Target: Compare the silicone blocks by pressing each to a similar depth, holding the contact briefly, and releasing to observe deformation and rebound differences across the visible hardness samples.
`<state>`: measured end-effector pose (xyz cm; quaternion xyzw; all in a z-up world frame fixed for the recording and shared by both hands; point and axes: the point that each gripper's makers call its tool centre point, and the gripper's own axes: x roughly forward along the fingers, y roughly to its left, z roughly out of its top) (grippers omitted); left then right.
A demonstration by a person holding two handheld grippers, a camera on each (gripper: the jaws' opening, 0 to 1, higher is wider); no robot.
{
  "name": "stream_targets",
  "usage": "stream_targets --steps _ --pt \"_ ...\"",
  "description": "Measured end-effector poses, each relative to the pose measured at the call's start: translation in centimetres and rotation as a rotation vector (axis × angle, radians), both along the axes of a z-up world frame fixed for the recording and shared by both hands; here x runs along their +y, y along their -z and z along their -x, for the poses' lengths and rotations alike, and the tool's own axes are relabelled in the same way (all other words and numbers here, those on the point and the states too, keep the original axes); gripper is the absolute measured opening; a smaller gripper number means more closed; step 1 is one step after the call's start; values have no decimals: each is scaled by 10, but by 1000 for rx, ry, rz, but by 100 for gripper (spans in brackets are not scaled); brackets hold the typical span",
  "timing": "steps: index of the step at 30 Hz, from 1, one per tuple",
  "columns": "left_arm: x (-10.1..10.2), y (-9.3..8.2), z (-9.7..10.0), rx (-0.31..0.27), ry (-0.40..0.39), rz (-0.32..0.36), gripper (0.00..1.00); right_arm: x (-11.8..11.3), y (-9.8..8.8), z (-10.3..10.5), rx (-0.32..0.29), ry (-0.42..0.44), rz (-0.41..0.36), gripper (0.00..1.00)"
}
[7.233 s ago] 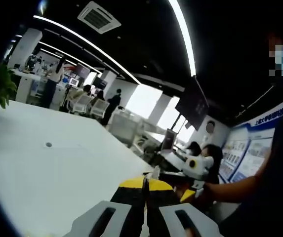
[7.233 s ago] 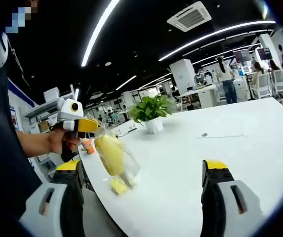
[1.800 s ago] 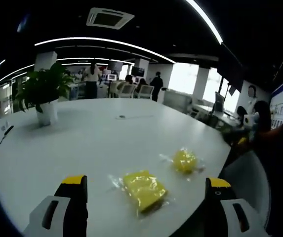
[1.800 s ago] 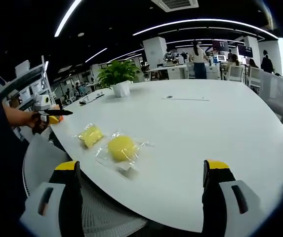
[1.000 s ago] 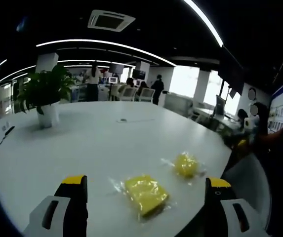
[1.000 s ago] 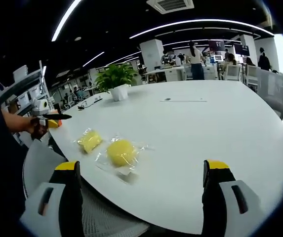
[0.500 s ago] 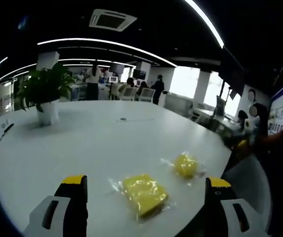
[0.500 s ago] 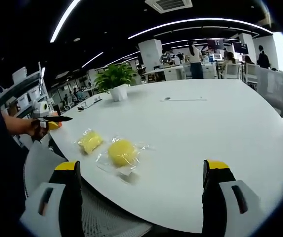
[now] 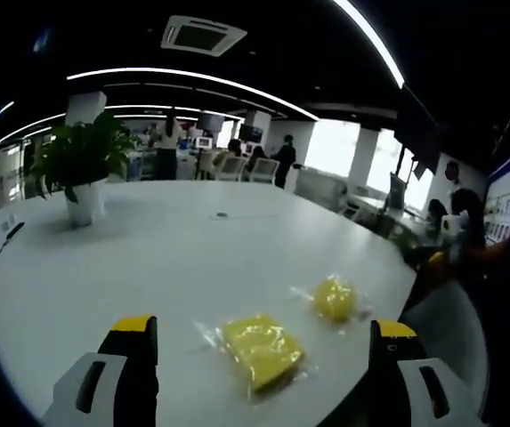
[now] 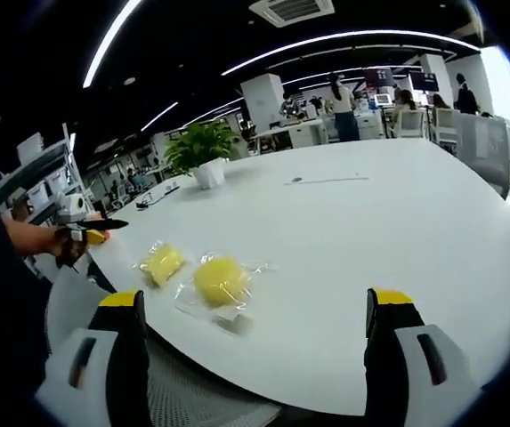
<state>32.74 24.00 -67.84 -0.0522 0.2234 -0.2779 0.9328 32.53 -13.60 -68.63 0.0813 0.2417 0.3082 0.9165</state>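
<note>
Two yellow silicone blocks in clear bags lie near the curved front edge of the white table (image 9: 148, 258). In the left gripper view the squarish block (image 9: 260, 347) sits between and just beyond my jaws, with the rounder block (image 9: 335, 296) to its right. My left gripper (image 9: 264, 327) is open and holds nothing. In the right gripper view the rounder block (image 10: 221, 278) is nearer and the squarish block (image 10: 163, 261) lies left of it. My right gripper (image 10: 256, 301) is open wide, short of both. The left gripper (image 10: 85, 227) shows at far left in a hand.
A potted plant (image 10: 201, 147) stands further back on the table (image 10: 370, 222), seen too as the plant (image 9: 81, 165). A mesh chair back (image 10: 183, 391) is below the table edge. People and desks (image 10: 361, 107) are far behind. A person's arm (image 9: 495, 258) is at right.
Seven seconds ago my left gripper was shut on a bagged yellow block held over the table edge. Now both blocks lie on the table and the left jaws are open. Over the last second nothing moved.
</note>
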Motion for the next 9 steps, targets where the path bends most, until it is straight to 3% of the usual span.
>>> stream_targets --steps 9 --pt "2 0 0 7 -2 6 100 4 -1 -1 8 -11 -8 96"
